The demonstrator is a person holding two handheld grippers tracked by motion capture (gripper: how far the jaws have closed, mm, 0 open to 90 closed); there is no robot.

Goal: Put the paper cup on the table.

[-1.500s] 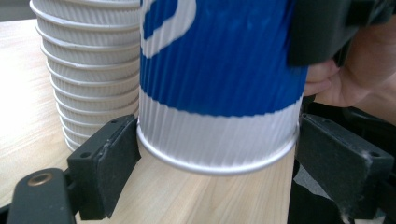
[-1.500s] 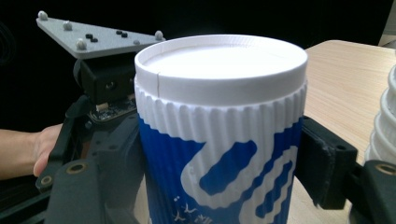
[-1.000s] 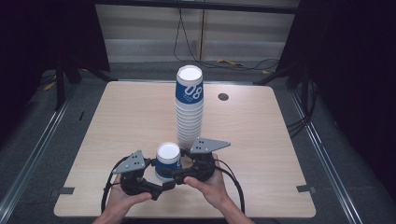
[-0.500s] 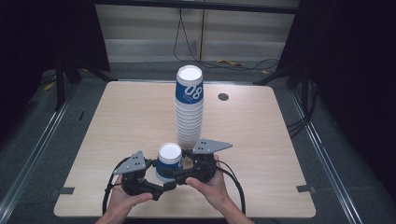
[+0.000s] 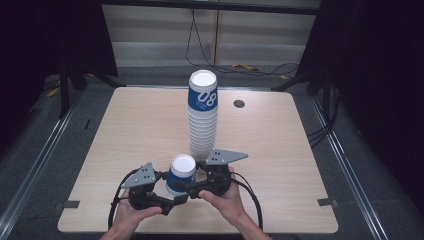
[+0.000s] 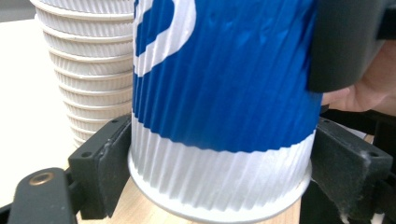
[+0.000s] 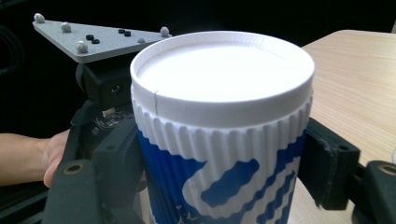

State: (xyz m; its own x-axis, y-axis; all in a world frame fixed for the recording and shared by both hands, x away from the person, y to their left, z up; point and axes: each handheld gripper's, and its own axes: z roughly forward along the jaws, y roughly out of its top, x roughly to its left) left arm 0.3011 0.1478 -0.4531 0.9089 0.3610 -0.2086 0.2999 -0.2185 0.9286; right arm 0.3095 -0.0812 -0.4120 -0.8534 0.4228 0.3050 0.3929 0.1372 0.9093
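Observation:
A blue and white ribbed paper cup (image 5: 181, 172) (image 6: 219, 116) (image 7: 219, 140) with a flat white top stands near the table's front edge. My left gripper (image 5: 172, 194) (image 6: 219, 186) comes in from the left, its jaws pressed on both sides of the white band at the cup's base. My right gripper (image 5: 189, 184) (image 7: 219, 172) comes in from the right, higher up on the cup. Its jaws have just been opening, with the cup between them, and both pads still lie against the cup's sides. One of the right gripper's fingers (image 6: 345, 42) overlaps the cup's upper edge.
A tall stack of matching cups (image 5: 202, 115) (image 6: 88, 70) stands just behind the held cup, close to it. The wooden table (image 5: 300, 150) has a small dark round hole (image 5: 239, 104) at the back. Cables trail from both grippers toward the front edge.

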